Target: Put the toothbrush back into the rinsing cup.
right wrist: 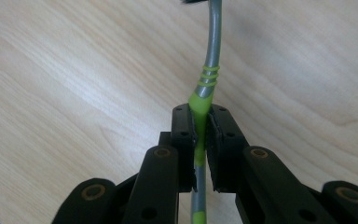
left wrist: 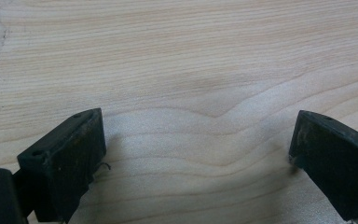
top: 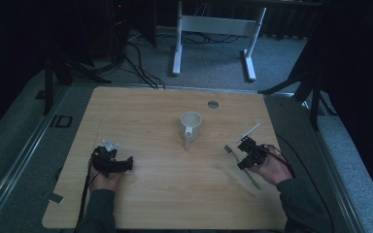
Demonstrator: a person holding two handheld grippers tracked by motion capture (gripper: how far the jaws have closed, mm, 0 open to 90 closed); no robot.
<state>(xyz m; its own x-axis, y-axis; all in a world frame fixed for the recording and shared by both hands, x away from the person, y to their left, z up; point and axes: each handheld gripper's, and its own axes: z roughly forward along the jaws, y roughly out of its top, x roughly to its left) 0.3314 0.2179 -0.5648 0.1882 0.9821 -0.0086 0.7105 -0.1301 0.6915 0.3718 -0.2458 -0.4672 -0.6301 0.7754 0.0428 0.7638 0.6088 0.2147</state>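
Hands come in at the near edge of the bench (top: 141, 204), one gripper in each. The left gripper (top: 115, 164) rests low on the wood with its jaws spread wide and nothing between them, which reads as parked, keeping clear of the working side. The right gripper (right wrist: 201, 140) is clamped on a toothbrush (right wrist: 204, 93), pinching the green part of the handle partway along, so the grey neck runs forward past the jaws and the tail runs back beneath them. In the high view the toothbrush (top: 252, 177) lies low across the bench, head end toward the middle. Farther off stands a white mug (top: 191, 127), upright, mouth open, handle toward the person, well apart from both grippers. The grip probably suits steering the brush into it.
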